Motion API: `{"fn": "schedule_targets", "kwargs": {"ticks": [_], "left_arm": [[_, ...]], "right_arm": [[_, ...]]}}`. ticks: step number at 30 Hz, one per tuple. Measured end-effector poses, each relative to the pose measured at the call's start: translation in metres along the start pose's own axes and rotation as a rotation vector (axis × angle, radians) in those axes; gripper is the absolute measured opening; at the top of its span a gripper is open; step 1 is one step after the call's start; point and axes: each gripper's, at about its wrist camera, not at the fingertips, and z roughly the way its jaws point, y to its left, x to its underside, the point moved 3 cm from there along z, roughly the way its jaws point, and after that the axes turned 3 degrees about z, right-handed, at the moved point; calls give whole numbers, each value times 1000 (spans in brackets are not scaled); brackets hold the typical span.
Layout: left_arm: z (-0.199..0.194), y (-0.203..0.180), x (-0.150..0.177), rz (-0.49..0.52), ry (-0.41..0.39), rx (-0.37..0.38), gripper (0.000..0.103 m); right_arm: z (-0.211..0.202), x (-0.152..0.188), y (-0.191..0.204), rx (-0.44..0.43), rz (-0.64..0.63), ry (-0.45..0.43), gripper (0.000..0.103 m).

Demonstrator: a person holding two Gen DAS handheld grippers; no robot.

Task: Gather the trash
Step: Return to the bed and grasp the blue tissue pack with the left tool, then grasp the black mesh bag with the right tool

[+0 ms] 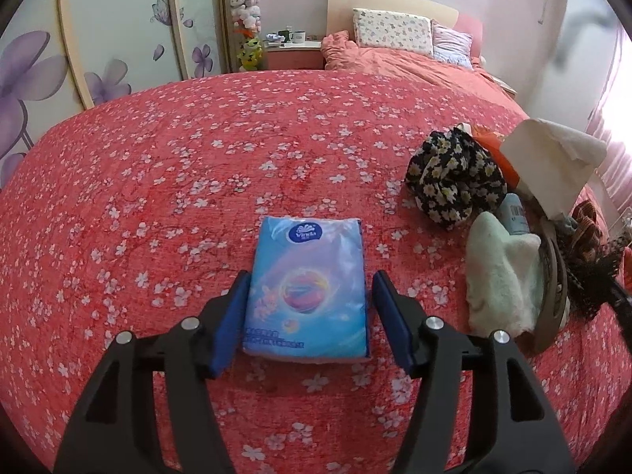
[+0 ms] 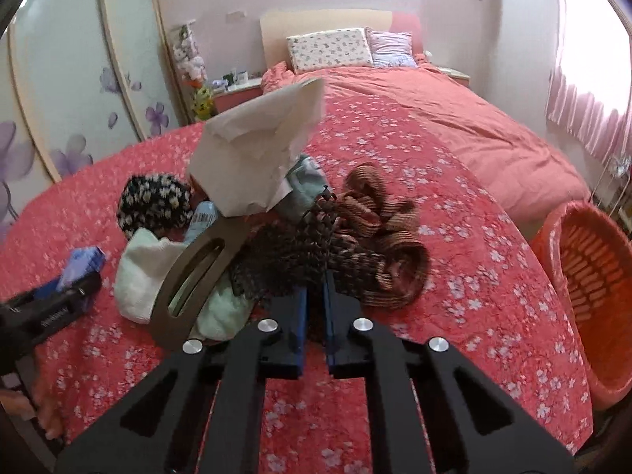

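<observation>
Your left gripper (image 1: 310, 308) is spread wide, its 2 blue pads flanking the tissue pack (image 1: 308, 288) without clearly touching it. The pack lies flat on the red floral bedspread (image 1: 197, 158), well left of the clutter pile. It looks light and soft, and its plastic wrap is likely slick, so squeeze across the narrow sides at mid-length.

Your right gripper (image 2: 315, 304) is pressed nearly together on the dark woven cloth (image 2: 292, 260) at the pile's near edge; the cloth is limp and will probably drag and trail.

The orange basket (image 2: 592, 276) stands off the bed's right side, far from the pack; what shows of its inside looks empty.
</observation>
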Motion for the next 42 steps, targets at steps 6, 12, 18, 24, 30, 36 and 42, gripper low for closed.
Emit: {"fn": "schedule_targets", "kwargs": {"ticks": [6,12,18,24,30,36,42], "left_arm": [[1,-1,0,7,-1,5,61],[-3,2,1,-8,-12,36,51],[-14,3,8,-27,-32,79,51],[-46,-9,1,-9,-84,89,51],[-83,-41,-6,27,-123,145,51],[-117,-94,-7,93,-155,247,51],[-144,-154,-4,153,-181,367,51]], "right_arm": [[-34,-13,-25,-49,94,-76,6],[-58,-26,-38,-48,122,-155,6],[-65,-23,-45,-32,129,-173,6],[-82,-22,-57,-26,146,-211,6],[-105,-25,-75,-14,176,-264,6],[-123,-23,-103,6,218,-291,6],[-139,-23,-136,38,273,-319,6]]}}
